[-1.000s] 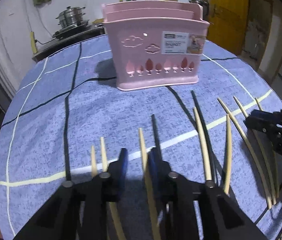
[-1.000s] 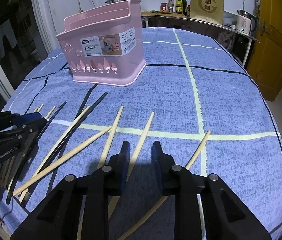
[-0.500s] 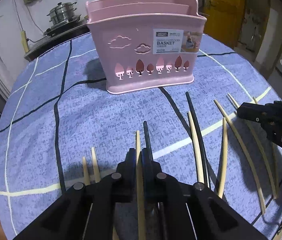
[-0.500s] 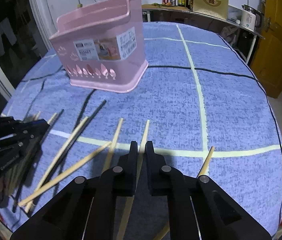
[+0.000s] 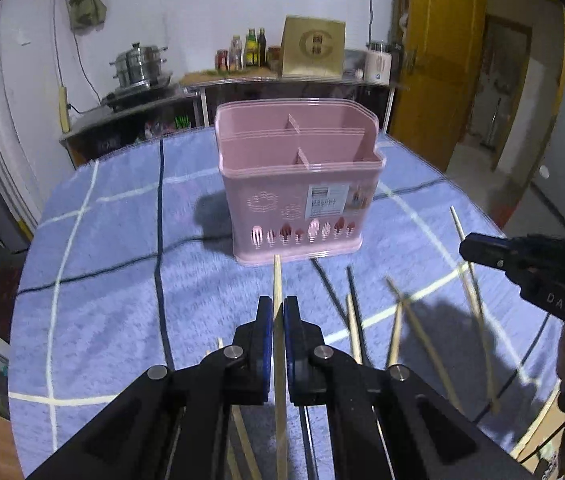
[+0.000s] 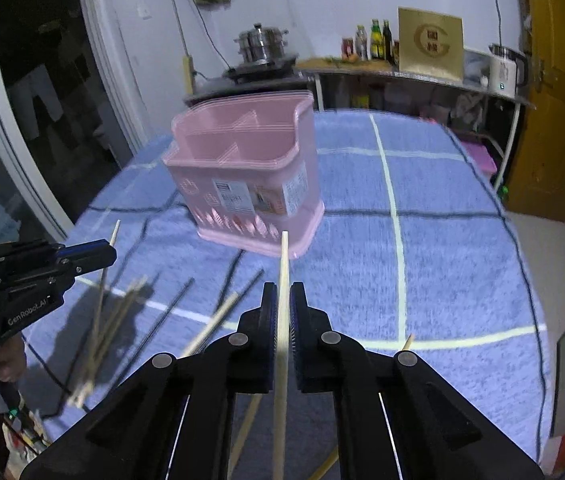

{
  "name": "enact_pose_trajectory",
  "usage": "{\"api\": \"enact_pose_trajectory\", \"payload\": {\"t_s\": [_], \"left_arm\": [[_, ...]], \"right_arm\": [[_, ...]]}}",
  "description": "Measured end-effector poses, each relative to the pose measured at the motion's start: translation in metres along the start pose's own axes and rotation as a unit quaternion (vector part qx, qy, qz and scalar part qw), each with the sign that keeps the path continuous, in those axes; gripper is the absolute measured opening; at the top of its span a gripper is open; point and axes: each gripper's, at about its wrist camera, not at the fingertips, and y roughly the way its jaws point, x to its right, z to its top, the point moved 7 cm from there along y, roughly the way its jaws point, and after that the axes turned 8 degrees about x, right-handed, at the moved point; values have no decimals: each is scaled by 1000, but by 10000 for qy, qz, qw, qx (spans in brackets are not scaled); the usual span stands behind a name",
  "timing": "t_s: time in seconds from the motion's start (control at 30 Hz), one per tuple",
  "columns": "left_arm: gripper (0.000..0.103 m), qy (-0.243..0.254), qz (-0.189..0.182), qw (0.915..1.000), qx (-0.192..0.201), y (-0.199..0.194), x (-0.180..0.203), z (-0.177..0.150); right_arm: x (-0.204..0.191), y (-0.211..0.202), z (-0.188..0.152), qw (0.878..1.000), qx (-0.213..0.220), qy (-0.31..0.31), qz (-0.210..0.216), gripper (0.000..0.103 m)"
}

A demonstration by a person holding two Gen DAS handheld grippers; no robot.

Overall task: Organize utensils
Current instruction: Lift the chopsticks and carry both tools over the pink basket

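A pink utensil basket (image 5: 298, 184) with several compartments stands on the blue tablecloth; it also shows in the right wrist view (image 6: 242, 184). My left gripper (image 5: 277, 306) is shut on a pale wooden chopstick (image 5: 277, 276), lifted above the table and pointing at the basket. My right gripper (image 6: 282, 292) is shut on another pale wooden chopstick (image 6: 283, 256), also lifted. Several pale and black chopsticks (image 5: 402, 320) lie scattered on the cloth between the grippers.
The round table (image 6: 442, 240) has a blue checked cloth and drops off at right. A shelf (image 6: 402, 72) with bottles, a gold box and a kettle stands behind. A steel pot (image 5: 138, 68) sits at back left.
Both grippers closed on a chopstick each and lifted them off the table. Both views now look down at the basket from higher up.
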Motion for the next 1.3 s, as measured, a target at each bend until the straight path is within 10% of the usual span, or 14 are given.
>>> {"api": "enact_pose_trajectory", "payload": {"t_s": [0.63,1.3], "left_arm": [[5,10,-91,9968,788,-60,11,68],[5,-579,-157,9880,1421,-41,-25,200]], "right_arm": [[-19,-46,57,9961,839,-195,171,6],[-37,-25,180,9824,1784,65,547,6]]}}
